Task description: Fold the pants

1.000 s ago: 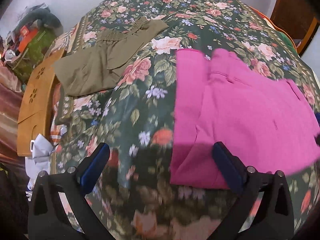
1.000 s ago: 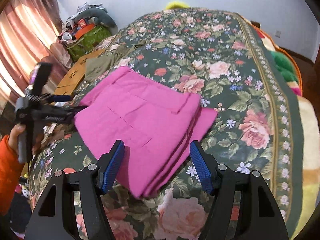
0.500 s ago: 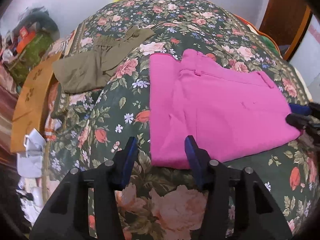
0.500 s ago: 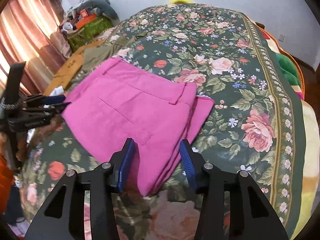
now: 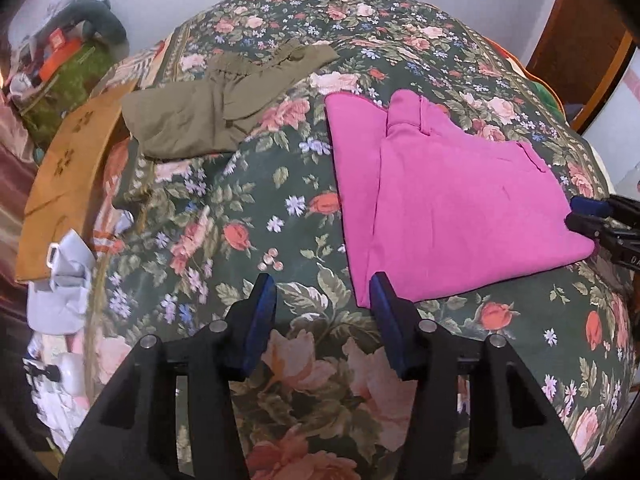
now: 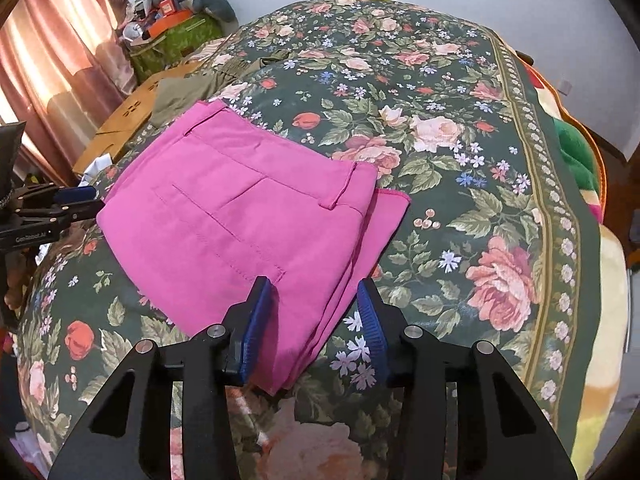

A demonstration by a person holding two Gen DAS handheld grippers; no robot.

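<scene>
The bed (image 6: 460, 92) carries the pink pants (image 6: 248, 216), folded flat, long axis running between the two tools. The right hand-held gripper (image 6: 314, 320) is nearer: one folded corner lies under its half-open, empty jaws. The left hand-held gripper (image 5: 320, 320), tilted steeply down, half open and empty, hovers just beside the opposite corner

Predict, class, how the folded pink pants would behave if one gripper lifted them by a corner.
The pink pants are probably floppy: thin layers fan apart at the edge, so the fold would likely fall open. They look light. On the soft floral blanket, pushing would likely bunch them.
</scene>
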